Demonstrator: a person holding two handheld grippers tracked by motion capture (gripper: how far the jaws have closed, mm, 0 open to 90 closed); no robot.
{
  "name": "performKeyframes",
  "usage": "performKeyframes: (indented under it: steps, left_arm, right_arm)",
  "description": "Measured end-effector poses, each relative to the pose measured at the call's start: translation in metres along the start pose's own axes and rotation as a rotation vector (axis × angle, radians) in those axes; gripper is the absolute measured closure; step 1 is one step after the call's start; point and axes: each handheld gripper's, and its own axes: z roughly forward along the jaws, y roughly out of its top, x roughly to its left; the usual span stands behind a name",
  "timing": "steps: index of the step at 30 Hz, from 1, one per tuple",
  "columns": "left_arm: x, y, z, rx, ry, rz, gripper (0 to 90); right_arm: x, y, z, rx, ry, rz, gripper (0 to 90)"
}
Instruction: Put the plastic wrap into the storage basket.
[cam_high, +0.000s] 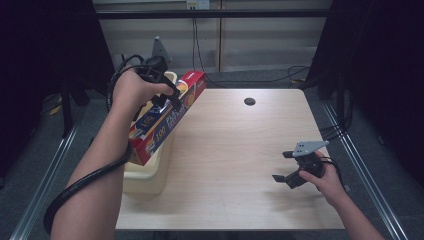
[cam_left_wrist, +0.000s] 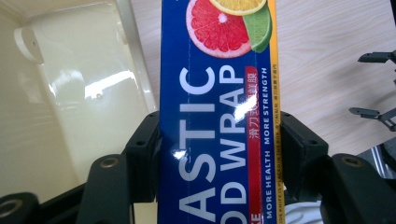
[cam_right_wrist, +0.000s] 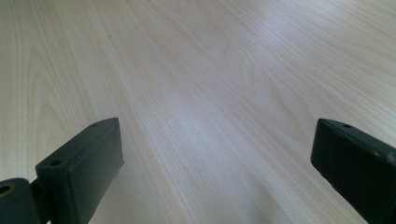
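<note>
A long blue and red plastic food wrap box (cam_high: 167, 117) hangs tilted above the cream tub (cam_high: 145, 177) at the table's left edge. My left gripper (cam_high: 169, 98) is shut on the box near its middle. In the left gripper view the box (cam_left_wrist: 217, 112) runs up between both jaws, which press on its two sides, with the tub's inside (cam_left_wrist: 70, 93) below it at the left. My right gripper (cam_high: 285, 166) stands open over the bare table at the right, with nothing between its fingers (cam_right_wrist: 84, 163).
The light wooden table (cam_high: 235, 150) has a dark round hole (cam_high: 249, 101) near its far edge. Cables lie on the floor behind the table. The right gripper (cam_left_wrist: 378, 86) shows far off at the left gripper view's right edge.
</note>
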Motion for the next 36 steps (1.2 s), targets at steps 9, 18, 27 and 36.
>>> performKeyframes:
  steps: [9, 18, 27, 36]
  left_arm:
    - [0.01, -0.003, -0.011, -0.025, 0.025, -0.025, 41.3]
    - [0.017, -0.008, -0.017, -0.034, 0.042, -0.057, 41.2]
    - [0.029, -0.015, -0.02, -0.041, 0.066, -0.085, 41.2]
    - [0.038, -0.02, -0.021, -0.042, 0.078, -0.115, 41.2]
  right_arm:
    - [0.001, 0.0, 0.0, 0.003, -0.005, -0.002, 2.2]
    - [0.001, 0.0, 0.0, 0.005, -0.007, -0.001, 2.2]
    - [0.001, 0.0, 0.0, 0.006, -0.003, -0.002, 2.2]
    - [0.0, 0.0, 0.0, 0.002, -0.006, -0.006, 2.2]
